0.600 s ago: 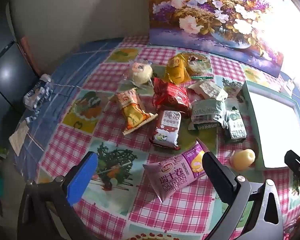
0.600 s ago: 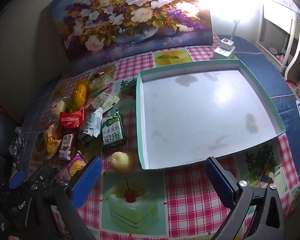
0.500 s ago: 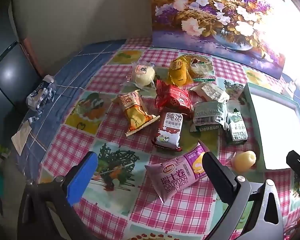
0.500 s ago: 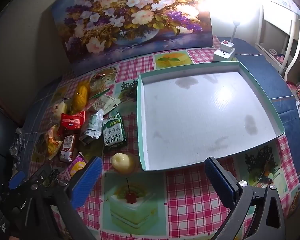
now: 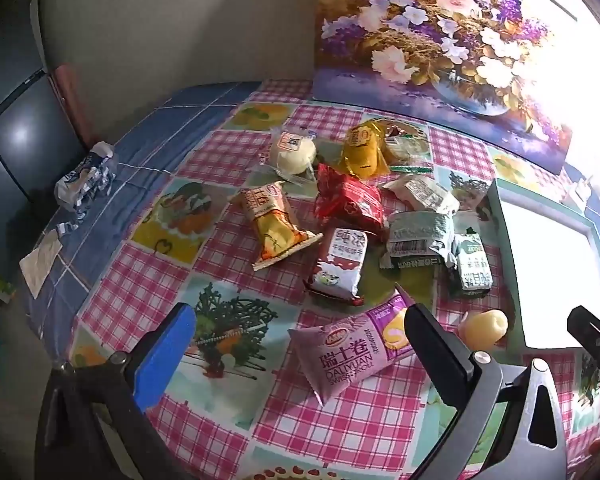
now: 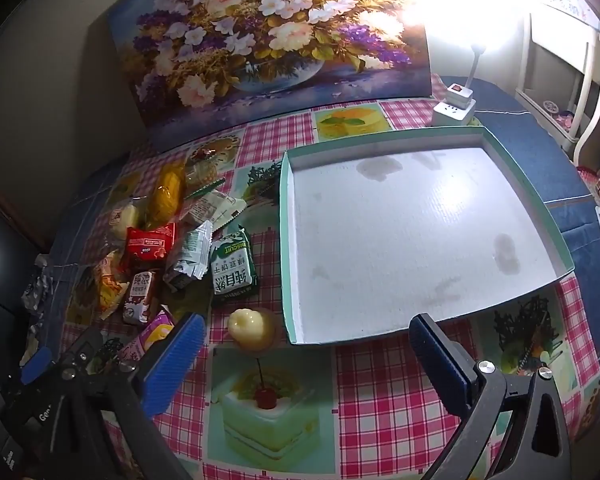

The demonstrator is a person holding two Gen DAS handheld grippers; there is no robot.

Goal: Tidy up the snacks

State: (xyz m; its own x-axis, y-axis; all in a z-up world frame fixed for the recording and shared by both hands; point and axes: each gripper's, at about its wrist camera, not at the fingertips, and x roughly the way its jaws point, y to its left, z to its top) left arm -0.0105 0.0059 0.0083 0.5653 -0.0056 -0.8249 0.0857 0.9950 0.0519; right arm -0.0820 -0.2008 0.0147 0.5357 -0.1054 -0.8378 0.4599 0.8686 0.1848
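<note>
Left gripper [image 5: 296, 344]: hanging released above the pink Swiss roll packet [image 5: 356, 354]; nothing held
Right gripper [image 6: 306, 354]: spread wide, gripping nothing
Snacks [image 6: 188, 248]: lying piled left of the tray [image 6: 286, 240]

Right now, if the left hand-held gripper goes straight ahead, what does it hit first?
Probably the pink Swiss roll packet, lying between the open fingers of the left hand-held gripper; the maroon milk biscuit packet lies beyond. Depth is uncertain.

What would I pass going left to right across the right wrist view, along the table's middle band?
Red packet → green biscuit packet → teal tray, nothing in it.
</note>
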